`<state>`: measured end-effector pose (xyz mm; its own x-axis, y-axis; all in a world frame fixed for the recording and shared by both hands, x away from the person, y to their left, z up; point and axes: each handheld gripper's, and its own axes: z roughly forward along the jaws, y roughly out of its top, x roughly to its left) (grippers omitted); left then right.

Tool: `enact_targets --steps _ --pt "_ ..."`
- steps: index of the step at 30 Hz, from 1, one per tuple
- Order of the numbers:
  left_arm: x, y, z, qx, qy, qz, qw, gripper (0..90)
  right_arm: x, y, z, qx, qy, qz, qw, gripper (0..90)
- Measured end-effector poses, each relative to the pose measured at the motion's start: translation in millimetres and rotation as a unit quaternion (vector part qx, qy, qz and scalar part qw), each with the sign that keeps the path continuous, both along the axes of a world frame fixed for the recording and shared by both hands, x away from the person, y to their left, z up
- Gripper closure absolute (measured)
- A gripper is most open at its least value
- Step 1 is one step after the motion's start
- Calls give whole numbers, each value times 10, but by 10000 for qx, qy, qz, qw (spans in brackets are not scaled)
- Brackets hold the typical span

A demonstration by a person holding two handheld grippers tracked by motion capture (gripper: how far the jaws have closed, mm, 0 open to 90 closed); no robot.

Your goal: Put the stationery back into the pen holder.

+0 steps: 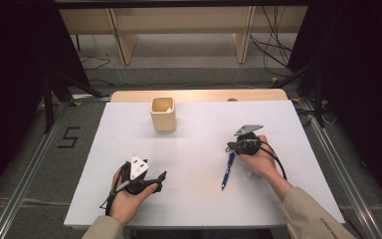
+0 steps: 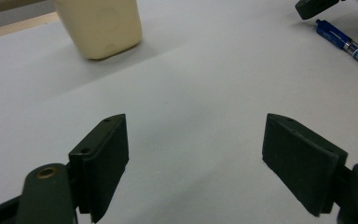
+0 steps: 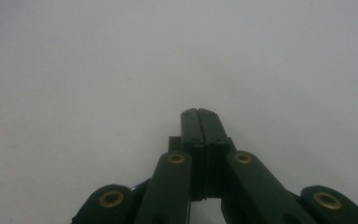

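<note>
A blue pen (image 1: 227, 171) lies on the white tabletop (image 1: 194, 139) at the right, and its end shows in the left gripper view too (image 2: 349, 46). My right gripper (image 1: 230, 147) rests just beyond the pen's far end, pointing left. In its own view the right gripper (image 3: 199, 114) has its jaws pressed together with nothing between them, over bare white surface. My left gripper (image 1: 160, 179) rests near the front left, its jaws wide apart and empty (image 2: 196, 135). A cream cup (image 1: 162, 113) stands upright at the back centre, seen ahead to the left (image 2: 100, 25).
The white board ends at a wooden strip (image 1: 199, 94) at the back. Beyond it are a grey floor, wooden shelf legs (image 1: 122, 42) and loose cables (image 1: 273, 50). Metal rails (image 1: 30, 164) run along both sides of the table.
</note>
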<state>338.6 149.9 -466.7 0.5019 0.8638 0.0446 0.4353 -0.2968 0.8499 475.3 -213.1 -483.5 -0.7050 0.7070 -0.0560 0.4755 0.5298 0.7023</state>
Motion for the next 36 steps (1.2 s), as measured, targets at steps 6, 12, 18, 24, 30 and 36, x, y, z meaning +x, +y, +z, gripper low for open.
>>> enact_targets --steps 6,12,18,24,30,36 --pt "-3 -8 2 21 -15 -24 10000 224 1 -8 -21 -95 67 17 9999 900" --pt "-1 -12 -5 15 -11 -32 10000 225 1 -16 -30 -125 101 15 9999 900" --pt "-5 -19 1 52 -1 -69 10000 225 -13 -27 -26 -132 131 -8 9998 900" --pt "-11 -33 -1 35 -10 -74 10000 226 -20 -44 -23 -155 133 -7 9998 900" --pt "-11 -37 -3 41 9 -91 9999 230 -24 -38 -26 -162 120 -29 9998 900" --pt "-15 -48 -3 49 15 -123 9999 234 -31 -37 -21 -190 116 -31 9997 900"
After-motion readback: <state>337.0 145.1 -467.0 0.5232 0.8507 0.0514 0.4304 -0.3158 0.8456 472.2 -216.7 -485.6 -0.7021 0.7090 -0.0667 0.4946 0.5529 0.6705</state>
